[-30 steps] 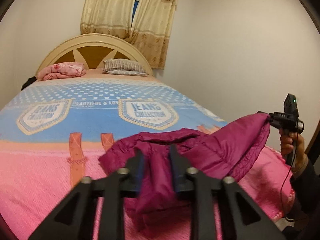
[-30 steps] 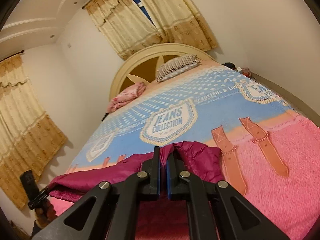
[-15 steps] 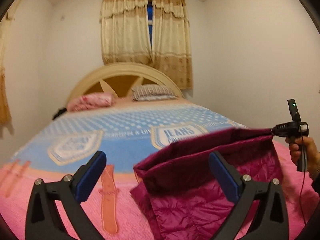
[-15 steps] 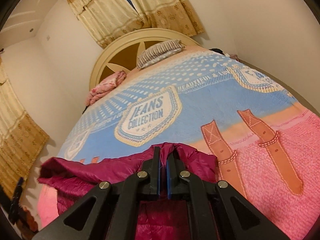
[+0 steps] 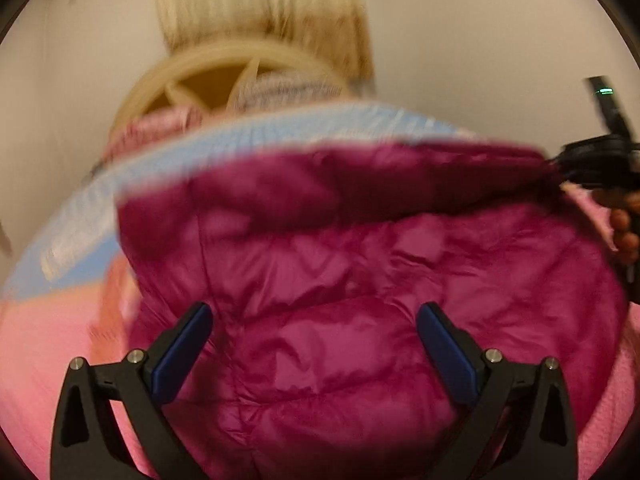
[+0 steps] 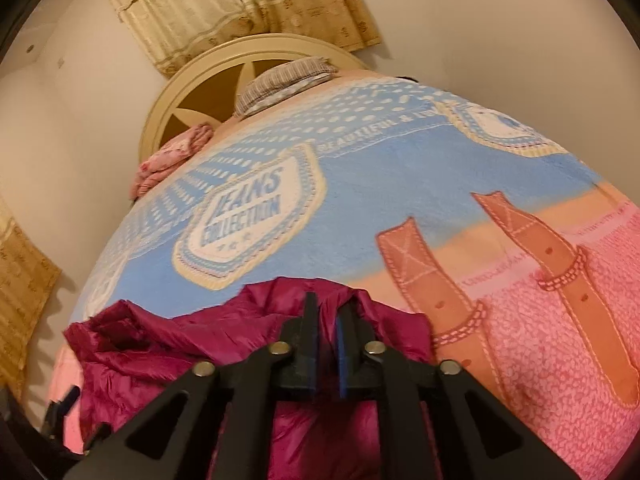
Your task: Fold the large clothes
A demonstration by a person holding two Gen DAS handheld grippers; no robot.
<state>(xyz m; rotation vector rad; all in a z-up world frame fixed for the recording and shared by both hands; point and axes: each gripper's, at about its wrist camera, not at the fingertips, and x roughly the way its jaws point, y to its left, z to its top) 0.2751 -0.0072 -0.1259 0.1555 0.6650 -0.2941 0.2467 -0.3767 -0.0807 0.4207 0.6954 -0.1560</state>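
- Left view, blurred: left gripper point(image 5: 314, 346) spread wide, empty, above the jacket point(image 5: 360, 280) lying on the near, pink end of the bed point(image 5: 48, 344).
- It alone shows the hand point(image 5: 624, 228) far right.
- Right view: right gripper point(image 6: 324, 334), jaws opening, jacket cloth between them; only here the bedspread lettering reads sharply.

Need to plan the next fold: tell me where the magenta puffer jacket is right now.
The magenta puffer jacket lies at the pink foot end of the bedspread, under the left gripper.

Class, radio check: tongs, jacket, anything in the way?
Left tongs wide open over jacket. Right tongs opening, jacket fabric between them. Jacket on bed. Nothing in the way.
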